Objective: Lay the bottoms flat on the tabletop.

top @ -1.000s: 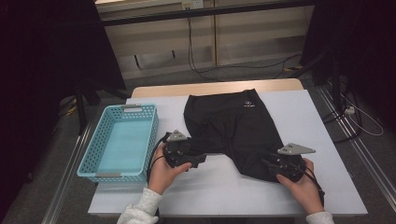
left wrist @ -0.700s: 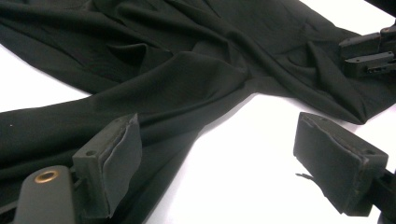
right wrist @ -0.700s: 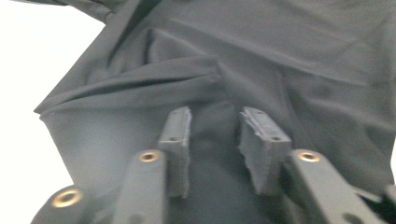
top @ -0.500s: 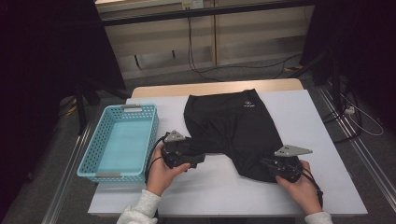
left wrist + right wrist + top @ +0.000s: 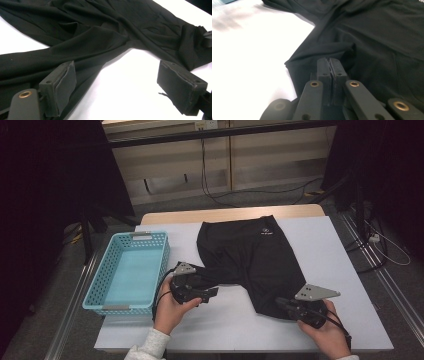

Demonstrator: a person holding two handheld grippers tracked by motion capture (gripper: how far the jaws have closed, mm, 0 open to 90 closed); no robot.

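In the high view, the left gripper (image 5: 212, 292) lies at seven o'clock of the black shorts (image 5: 247, 257), the right gripper (image 5: 281, 303) at five o'clock on a leg hem. The left gripper view shows jaws spread wide beside creased fabric on the white table (image 5: 120, 100). In the right gripper view, the jaws have just closed, pinching the hem.
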